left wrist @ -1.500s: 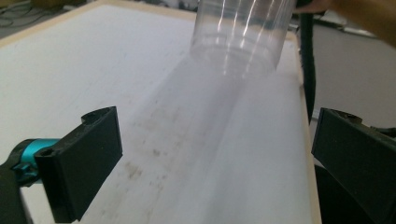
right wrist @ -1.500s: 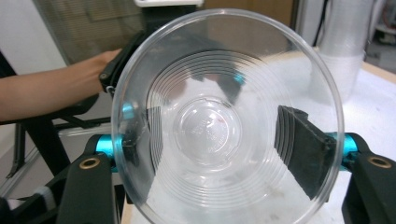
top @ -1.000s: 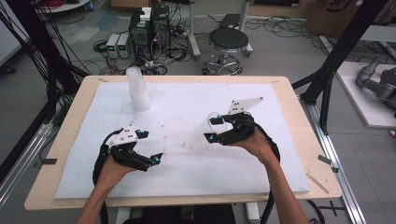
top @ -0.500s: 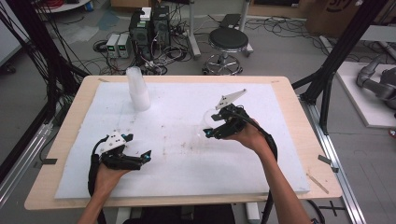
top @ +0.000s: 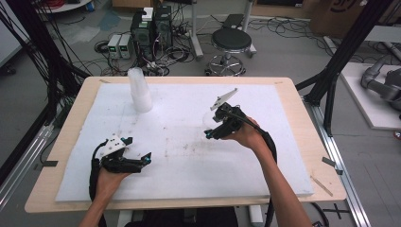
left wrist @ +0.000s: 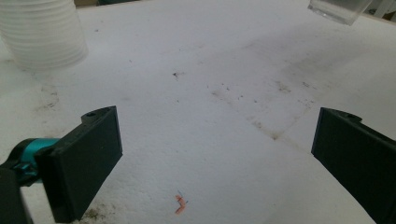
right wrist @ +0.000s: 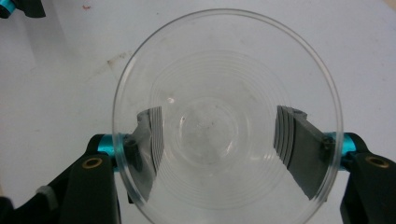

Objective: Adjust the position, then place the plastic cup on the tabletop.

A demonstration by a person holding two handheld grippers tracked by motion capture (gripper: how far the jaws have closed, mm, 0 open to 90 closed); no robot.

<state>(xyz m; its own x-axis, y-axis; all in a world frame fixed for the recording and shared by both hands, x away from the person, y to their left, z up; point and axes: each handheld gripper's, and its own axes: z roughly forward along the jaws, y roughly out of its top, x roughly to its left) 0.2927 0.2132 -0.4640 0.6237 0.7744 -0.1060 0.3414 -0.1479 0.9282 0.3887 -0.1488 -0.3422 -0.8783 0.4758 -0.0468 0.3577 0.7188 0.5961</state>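
- Since the earlier frames, the left claw [top: 144, 158] is sitting lower and nearer the front edge of the table [top: 302, 118], while the right claw [top: 210, 134] is shifted toward the table's far right and is carrying the clear cup [top: 209, 120] with it.
- Right claw: it is clamping the clear cup [right wrist: 228, 121] from both sides. In the right gripper view its jaws are pressing on the cup's wall, one on each side, and the cup's open mouth is facing the camera.
- Clear cup: it is being held above the white foam sheet [top: 189, 156], right of the table's centre, apart from the surface.
- Left claw [left wrist: 215, 154]: its jaws are standing wide apart with nothing between them. It is resting low over the foam sheet [left wrist: 210, 93] at the near left.
- Stack of cups [top: 140, 90]: it is standing upright at the far left of the sheet, well apart from both claws. In the left gripper view the stack [left wrist: 42, 32] is appearing at top left.
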